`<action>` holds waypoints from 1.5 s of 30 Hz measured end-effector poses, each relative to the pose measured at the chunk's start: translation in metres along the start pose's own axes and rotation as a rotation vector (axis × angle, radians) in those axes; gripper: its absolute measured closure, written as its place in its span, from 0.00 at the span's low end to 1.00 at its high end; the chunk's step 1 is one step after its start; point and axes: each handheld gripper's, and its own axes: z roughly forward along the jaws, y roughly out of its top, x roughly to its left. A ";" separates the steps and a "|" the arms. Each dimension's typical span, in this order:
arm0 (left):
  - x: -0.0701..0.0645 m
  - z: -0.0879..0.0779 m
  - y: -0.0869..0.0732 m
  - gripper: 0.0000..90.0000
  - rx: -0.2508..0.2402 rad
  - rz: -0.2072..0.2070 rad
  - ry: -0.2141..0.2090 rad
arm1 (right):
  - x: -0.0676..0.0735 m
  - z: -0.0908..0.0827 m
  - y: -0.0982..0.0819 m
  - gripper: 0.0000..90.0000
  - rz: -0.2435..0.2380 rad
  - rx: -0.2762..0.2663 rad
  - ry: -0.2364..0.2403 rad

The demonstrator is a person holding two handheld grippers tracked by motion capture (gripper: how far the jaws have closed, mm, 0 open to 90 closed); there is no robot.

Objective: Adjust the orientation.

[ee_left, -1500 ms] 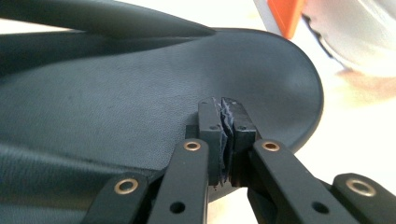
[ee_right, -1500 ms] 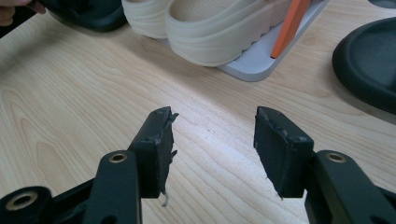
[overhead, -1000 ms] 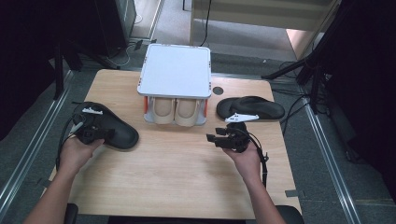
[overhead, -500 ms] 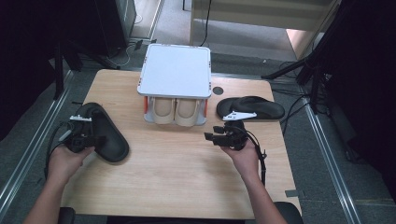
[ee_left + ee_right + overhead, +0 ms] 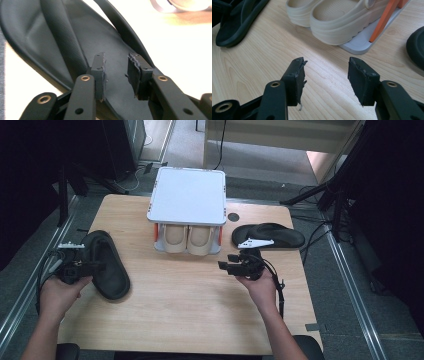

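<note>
The left gripper [image 5: 80, 265] sits at the left edge of the wooden surface [image 5: 200, 305], right over a black flip-flop [image 5: 107, 265] that lies flat there with its toe end pointing away from the person. Its jaws have just been opening — in the left gripper view the 2 pads [image 5: 98, 72] stand apart above the sandal's footbed, with a clear gap between them and neither pressing on the strap or sole. So the flip-flop is let go, resting on the surface just under the jaws.

The right gripper [image 5: 235, 266] hovers near the middle right, jaws spread wide with nothing between them — bare wood shows through the gap in the right gripper view. Just behind it lies the second black flip-flop [image 5: 270, 235], near the right edge. At the back centre stands a small grey rack [image 5: 187, 195] with orange posts, and 2 cream clogs [image 5: 187, 237] sit side by side on its lower shelf.
</note>
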 end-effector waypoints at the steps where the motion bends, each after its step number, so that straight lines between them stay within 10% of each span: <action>1: 0.001 -0.002 0.001 0.74 -0.007 -0.006 -0.002 | 0.000 0.000 0.000 0.54 0.000 -0.002 0.000; 20: 0.033 0.013 0.013 0.59 -0.010 -0.079 0.096 | -0.001 -0.005 -0.006 0.54 0.013 0.006 -0.019; 45: 0.036 0.029 0.017 0.72 0.010 -0.120 0.071 | -0.004 -0.009 -0.009 0.53 0.019 -0.005 -0.037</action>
